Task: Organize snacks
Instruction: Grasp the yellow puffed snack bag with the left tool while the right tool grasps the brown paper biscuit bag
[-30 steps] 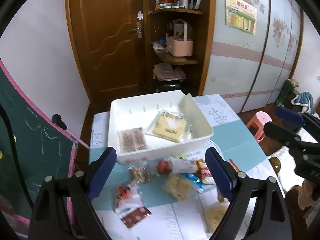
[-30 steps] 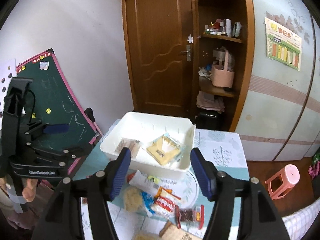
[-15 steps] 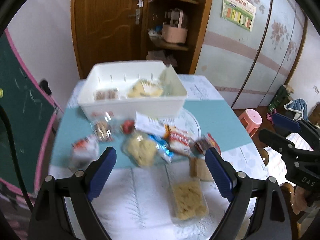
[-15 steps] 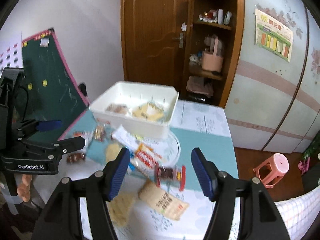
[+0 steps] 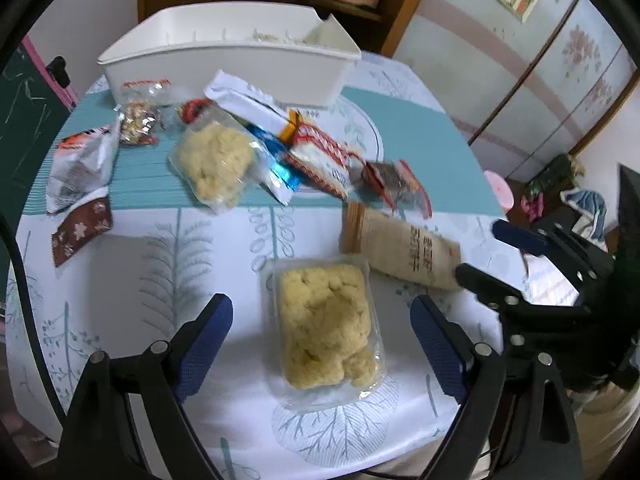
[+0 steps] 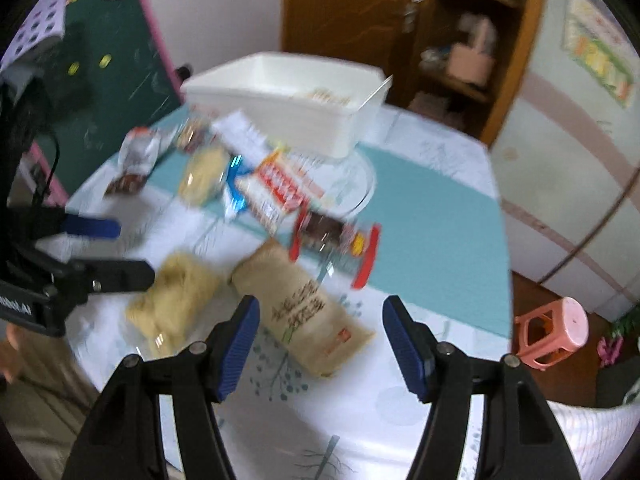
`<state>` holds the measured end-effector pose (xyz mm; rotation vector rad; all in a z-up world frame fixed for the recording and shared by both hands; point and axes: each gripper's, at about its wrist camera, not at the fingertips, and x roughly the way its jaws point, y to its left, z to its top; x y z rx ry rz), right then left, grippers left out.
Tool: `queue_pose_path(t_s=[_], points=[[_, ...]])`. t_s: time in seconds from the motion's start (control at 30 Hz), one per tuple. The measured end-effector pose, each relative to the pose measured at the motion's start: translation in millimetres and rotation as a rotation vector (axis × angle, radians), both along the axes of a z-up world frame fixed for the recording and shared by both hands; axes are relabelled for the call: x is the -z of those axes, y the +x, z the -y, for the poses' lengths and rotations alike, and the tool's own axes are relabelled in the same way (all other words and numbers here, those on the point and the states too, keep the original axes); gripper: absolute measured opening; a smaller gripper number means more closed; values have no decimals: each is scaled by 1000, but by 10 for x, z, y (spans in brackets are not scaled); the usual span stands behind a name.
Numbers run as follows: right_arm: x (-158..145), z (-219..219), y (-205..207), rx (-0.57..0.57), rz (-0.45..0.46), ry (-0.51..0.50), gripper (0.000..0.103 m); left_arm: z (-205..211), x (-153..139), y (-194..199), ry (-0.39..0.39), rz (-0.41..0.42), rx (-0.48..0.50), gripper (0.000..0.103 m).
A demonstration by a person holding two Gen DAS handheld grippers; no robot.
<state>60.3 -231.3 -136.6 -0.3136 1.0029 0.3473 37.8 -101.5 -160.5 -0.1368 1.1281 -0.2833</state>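
Left wrist: crumbly yellow cake (image 5: 326,326) (clear-wrapped)

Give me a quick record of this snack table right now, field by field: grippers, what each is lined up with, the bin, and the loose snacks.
left hand-held gripper: open, empty
ahead of it: clear-wrapped yellow cake pack, flat on the table
right hand-held gripper: open, empty
ahead of it: tan paper packet, lying flat
white bin: at the far end of the table
loose snack pile: in front of the bin
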Motion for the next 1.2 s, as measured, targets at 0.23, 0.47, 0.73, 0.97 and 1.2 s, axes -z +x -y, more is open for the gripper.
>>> queue_pose_path(t_s=[0.23, 0.47, 0.73, 0.97, 1.2], points=[[337, -40, 154, -105, -66, -43, 64, 187, 276, 34, 40, -83, 11, 90], [383, -75, 292, -168, -87, -40, 64, 237, 438, 105, 69, -130, 2, 90], [430, -123, 375, -244, -162, 17, 65, 257, 511, 172, 159, -140, 21, 90], [554, -197, 358, -280, -198, -39, 68, 182, 523, 211, 194, -139, 46, 77], [564, -263, 396, -232, -219, -51, 65, 118, 458, 170, 179, -130, 89, 58]])
